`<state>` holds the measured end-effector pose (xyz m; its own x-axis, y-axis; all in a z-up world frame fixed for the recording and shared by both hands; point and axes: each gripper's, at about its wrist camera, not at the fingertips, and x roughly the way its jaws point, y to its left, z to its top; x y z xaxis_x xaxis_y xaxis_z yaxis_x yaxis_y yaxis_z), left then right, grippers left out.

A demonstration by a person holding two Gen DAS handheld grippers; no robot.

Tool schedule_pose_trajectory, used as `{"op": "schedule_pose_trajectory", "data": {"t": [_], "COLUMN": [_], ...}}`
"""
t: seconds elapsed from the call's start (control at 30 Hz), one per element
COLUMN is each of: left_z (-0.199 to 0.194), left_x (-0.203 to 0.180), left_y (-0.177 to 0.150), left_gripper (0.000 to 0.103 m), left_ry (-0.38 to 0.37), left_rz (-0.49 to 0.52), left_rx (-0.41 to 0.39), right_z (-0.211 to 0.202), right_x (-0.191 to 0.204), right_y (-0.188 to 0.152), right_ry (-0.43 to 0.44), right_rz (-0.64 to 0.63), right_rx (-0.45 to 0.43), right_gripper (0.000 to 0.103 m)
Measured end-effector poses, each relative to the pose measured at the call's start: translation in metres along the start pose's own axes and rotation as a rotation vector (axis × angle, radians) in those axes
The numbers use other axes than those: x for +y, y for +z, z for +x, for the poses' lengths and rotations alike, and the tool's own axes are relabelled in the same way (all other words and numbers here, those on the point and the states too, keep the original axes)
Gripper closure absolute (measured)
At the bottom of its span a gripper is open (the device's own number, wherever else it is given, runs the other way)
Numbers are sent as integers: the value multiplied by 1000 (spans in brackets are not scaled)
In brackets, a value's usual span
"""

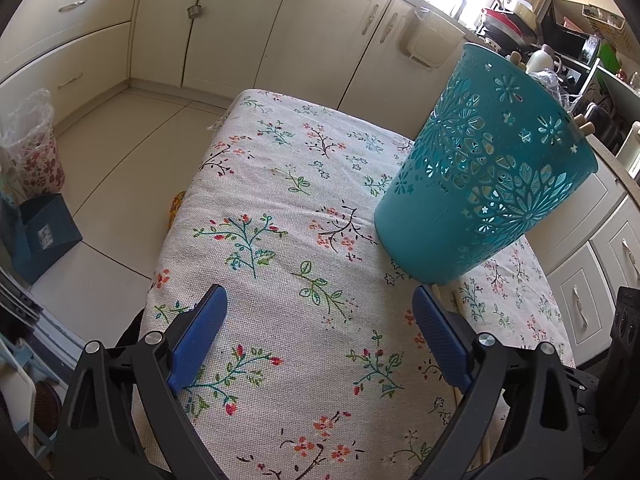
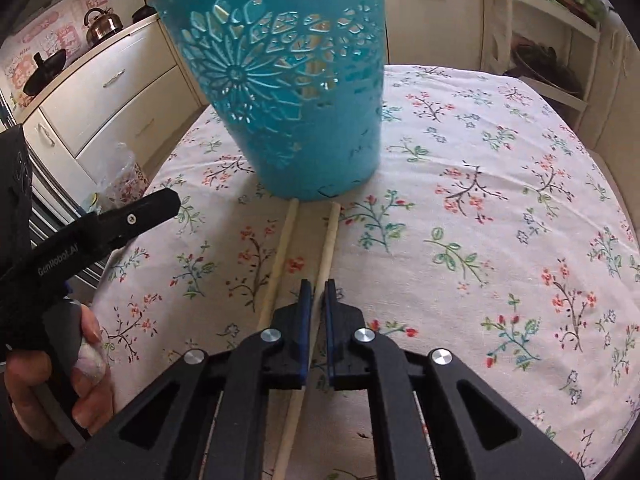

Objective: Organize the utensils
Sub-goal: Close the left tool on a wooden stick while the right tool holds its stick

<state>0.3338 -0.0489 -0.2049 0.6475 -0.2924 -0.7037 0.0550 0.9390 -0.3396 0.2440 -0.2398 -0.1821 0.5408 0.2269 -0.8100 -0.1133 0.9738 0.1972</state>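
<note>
A teal cut-out plastic holder (image 1: 486, 164) stands on the floral tablecloth (image 1: 280, 208), with wooden utensil ends sticking out of its rim. It also shows in the right wrist view (image 2: 292, 92). Two wooden sticks (image 2: 276, 264) lie side by side on the cloth in front of it, pointing at its base. My right gripper (image 2: 317, 286) is shut on the right stick (image 2: 329, 240), low over the cloth. My left gripper (image 1: 320, 300) is open and empty, left of the holder, above the cloth.
Cream kitchen cabinets (image 1: 280, 28) run behind and beside the table. A cluttered counter (image 1: 560, 40) is at the far right. A floral bin (image 1: 32, 152) and a blue box (image 1: 44, 232) stand on the floor at left. A kettle (image 2: 102, 22) sits on the counter.
</note>
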Motion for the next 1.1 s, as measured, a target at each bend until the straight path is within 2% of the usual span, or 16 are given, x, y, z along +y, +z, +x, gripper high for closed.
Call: {"op": "schedule_pose_trajectory", "data": {"t": [0.07, 0.27, 0.37, 0.43, 0.53, 0.57, 0.67, 0.73, 0.77, 0.8, 0.83, 1.03, 1.1], "left_z": [1, 4, 15, 24, 39, 41, 45, 44, 43, 42, 41, 31, 27], "left_x": [-4, -58, -89, -100, -105, -107, -114, -114, -111, -109, -105, -84, -83], "left_y": [0, -13, -17, -17, -16, -16, -18, -19, -19, -19, -19, -23, -26], "left_gripper": [13, 13, 13, 16, 33, 34, 50, 68, 74, 86, 93, 98, 98], "left_ry": [12, -26, 11, 49, 78, 90, 95, 69, 41, 19, -11, -103, -98], "left_rz": [21, 215, 303, 317, 314, 332, 391, 406, 407, 407, 399, 370, 399], "left_rx": [8, 85, 110, 118, 157, 144, 134, 131, 134, 140, 147, 174, 185], "right_z": [-1, -15, -16, -17, -17, -17, -19, -19, -19, -19, -19, -15, -14], "right_x": [-1, -27, -34, -34, -35, -36, -38, -38, -37, -39, -40, -40, -38], "right_y": [-2, -13, -14, -15, -16, -16, -18, -18, -18, -18, -17, -14, -13], "right_ry": [-7, 5, 22, 28, 41, 43, 53, 53, 52, 50, 49, 44, 40], "right_rz": [4, 108, 144, 149, 159, 165, 176, 175, 175, 175, 174, 166, 155], "right_rx": [3, -17, -21, -24, -27, -27, -30, -32, -35, -37, -41, -57, -55], "right_gripper": [97, 97, 97, 97, 97, 97, 97, 96, 96, 96, 96, 94, 94]}}
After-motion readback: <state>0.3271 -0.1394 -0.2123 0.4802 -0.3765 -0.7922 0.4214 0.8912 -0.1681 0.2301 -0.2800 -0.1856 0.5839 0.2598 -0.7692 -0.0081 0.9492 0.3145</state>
